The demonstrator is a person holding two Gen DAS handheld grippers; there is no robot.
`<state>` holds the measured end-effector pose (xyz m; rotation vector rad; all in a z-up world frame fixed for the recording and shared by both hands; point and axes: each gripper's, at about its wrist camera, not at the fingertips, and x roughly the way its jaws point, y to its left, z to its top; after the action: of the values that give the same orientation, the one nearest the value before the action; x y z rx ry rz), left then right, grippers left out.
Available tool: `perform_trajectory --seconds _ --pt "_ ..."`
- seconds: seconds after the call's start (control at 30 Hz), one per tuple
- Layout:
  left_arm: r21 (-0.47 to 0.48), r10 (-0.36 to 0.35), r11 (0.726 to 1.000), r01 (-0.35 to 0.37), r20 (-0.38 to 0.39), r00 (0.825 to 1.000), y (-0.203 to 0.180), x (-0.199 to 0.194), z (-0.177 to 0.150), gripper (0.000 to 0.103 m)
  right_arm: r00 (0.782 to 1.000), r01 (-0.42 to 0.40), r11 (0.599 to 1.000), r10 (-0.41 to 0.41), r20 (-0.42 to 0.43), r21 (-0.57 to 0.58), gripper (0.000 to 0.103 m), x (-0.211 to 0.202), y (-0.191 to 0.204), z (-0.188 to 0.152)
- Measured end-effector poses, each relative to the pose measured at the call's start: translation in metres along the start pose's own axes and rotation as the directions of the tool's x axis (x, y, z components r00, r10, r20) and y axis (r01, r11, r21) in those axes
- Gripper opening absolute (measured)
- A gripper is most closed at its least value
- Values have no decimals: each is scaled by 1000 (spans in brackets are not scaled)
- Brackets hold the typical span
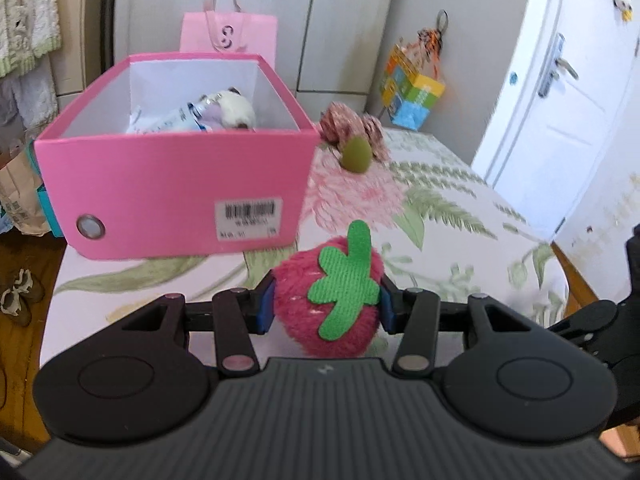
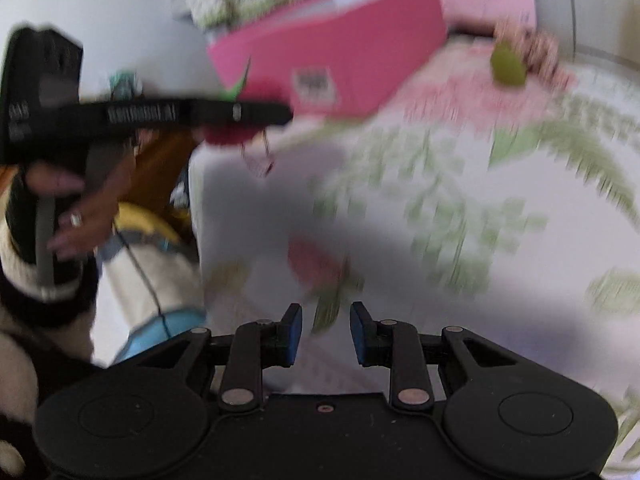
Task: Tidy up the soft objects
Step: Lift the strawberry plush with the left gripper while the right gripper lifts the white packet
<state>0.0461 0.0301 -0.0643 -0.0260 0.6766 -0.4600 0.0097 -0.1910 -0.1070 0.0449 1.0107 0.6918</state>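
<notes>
Floral bed [image 1: 460,216], left claw [image 1: 327,299] gripping strawberry plush [image 1: 320,320]

Layout, left wrist view. Box [image 1: 172,184] sits on the bed [image 1: 460,216], at its far left part. Inside the box: a small plush toy [image 1: 236,110] toward the back, with a wrapped packet [image 1: 176,120] to its left. Gift bag [image 1: 229,32] stands behind the box. Olive-shaped plush [image 1: 357,154] lies right of the box, on a fluffy item [image 1: 352,196]; a knitted piece [image 1: 348,124] lies just behind it. Strawberry plush [image 1: 330,300] sits between the left gripper [image 1: 327,306] fingers, nearer the camera than the box. Toy block [image 1: 412,92] hangs beyond the bed, door [image 1: 560,92] to the right.

Right wrist view: the right gripper [image 2: 325,334] is over the bed, the left gripper to its left.
</notes>
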Motion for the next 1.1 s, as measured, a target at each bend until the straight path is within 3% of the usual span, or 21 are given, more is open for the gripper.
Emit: perform_trajectory --seconds 0.27,0.6,0.7,0.83,0.97,1.03,1.1 --pt "27 -25 999 28 -99 995 -13 3 -30 47 986 -21 998 30 -163 60 33 30 5 -32" --pt "18 -34 999 36 -110 993 -10 -2 -45 47 972 -35 986 71 -224 162 50 52 -2 -43" --pt "11 -37 999 38 -109 993 -9 -3 -46 47 970 -14 988 52 -238 155 52 61 1 -46" --pt "6 -40 999 41 -120 992 -7 -1 -50 47 966 -21 978 74 -247 210 63 78 0 -52" --pt "3 -43 999 44 -121 992 -7 -2 -53 47 958 2 972 66 -279 235 63 100 2 -57" --pt "7 -44 999 45 -115 992 -7 -5 -54 47 961 26 978 32 -275 206 49 102 6 -57" --pt "18 -39 999 41 -113 993 -7 -9 -55 47 965 10 984 37 -261 177 47 96 9 -55"
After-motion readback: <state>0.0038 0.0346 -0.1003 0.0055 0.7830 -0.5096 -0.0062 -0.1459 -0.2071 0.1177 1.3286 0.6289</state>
